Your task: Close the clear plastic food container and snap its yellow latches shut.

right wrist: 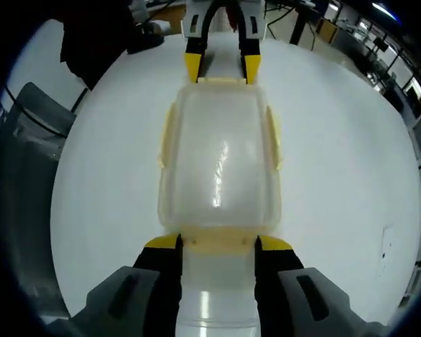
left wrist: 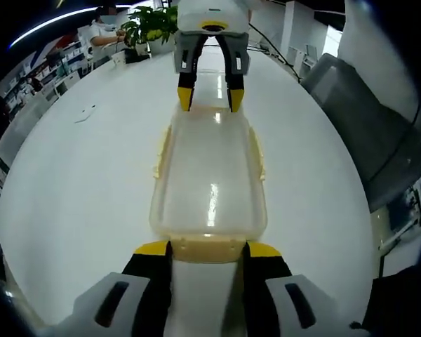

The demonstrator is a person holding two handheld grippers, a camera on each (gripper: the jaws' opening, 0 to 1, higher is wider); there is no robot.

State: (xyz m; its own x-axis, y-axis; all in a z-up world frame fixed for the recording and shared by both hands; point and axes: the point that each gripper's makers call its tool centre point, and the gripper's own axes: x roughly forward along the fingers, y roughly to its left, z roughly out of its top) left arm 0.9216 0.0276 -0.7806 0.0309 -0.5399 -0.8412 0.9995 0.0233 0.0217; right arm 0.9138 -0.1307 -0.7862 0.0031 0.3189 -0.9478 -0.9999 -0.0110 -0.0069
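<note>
While one clear plastic food container [left wrist: 209, 186] lies lengthwise on the white table [left wrist: 77, 189], two hand-held grippers face each other across it, one at each short end. The lid sits on top of the container, and pale yellow latches show on its sides: one on each long side [right wrist: 166, 135] and one at each short end [right wrist: 219, 241].

Seen from the left gripper view, the left hand-held gripper [left wrist: 208, 249] has its yellow-tipped jaws spread, one to either side of the near end latch, just beside it; whether they touch it I cannot tell. The right hand-held gripper [left wrist: 210, 98] stands at the far end, jaws apart, tips right at the container's rim.

From the right gripper view the same layout appears mirrored: the right hand-held gripper [right wrist: 218, 243] straddles its end latch with spread jaws, and the left one [right wrist: 222, 68] is at the opposite end.

Beyond the table stand a potted plant [left wrist: 151, 24], a seated person [left wrist: 105, 28] and grey chairs [left wrist: 365, 119]. Nothing lies between the grippers and the container.
</note>
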